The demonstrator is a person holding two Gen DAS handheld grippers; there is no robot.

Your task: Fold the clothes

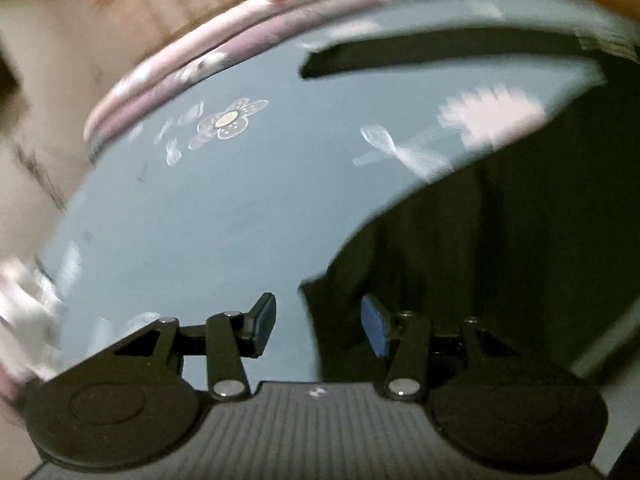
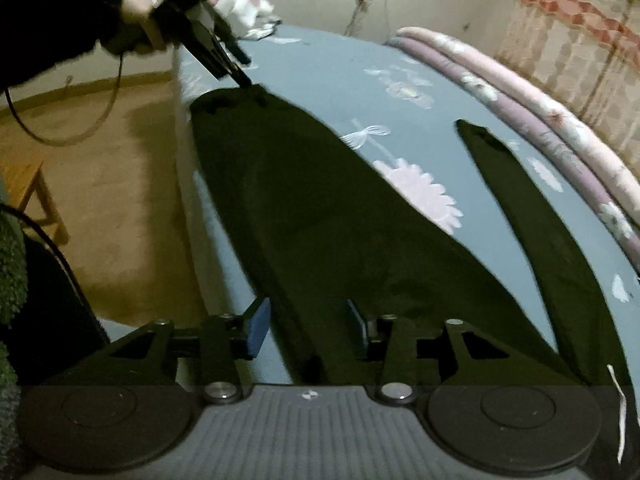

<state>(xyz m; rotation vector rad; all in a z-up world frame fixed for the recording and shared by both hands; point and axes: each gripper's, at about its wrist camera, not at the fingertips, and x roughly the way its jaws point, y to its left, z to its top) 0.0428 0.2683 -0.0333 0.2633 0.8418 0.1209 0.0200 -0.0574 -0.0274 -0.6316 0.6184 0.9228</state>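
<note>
A dark garment [image 2: 320,220] lies flat on the blue flowered bed sheet [image 2: 340,64], along the bed's left edge, and a second long strip of it [image 2: 540,240] runs off to the right. My right gripper [image 2: 308,326] is open just over the garment's near end, its pads apart and pressing on nothing. A hand holds my left gripper [image 2: 240,68] at the garment's far end, its tips close to the cloth there. In the left wrist view the left gripper [image 1: 320,324] is open above the sheet [image 1: 200,220], at the garment's [image 1: 500,240] edge, with nothing gripped.
A folded pink and lilac quilt [image 2: 540,128] [image 1: 200,52] runs along the bed's far side. White clothes [image 2: 244,4] are piled at the bed's far end. Left of the bed is bare floor [image 2: 100,180] with a wooden stool [image 2: 36,192] and a loose cable [image 2: 80,132].
</note>
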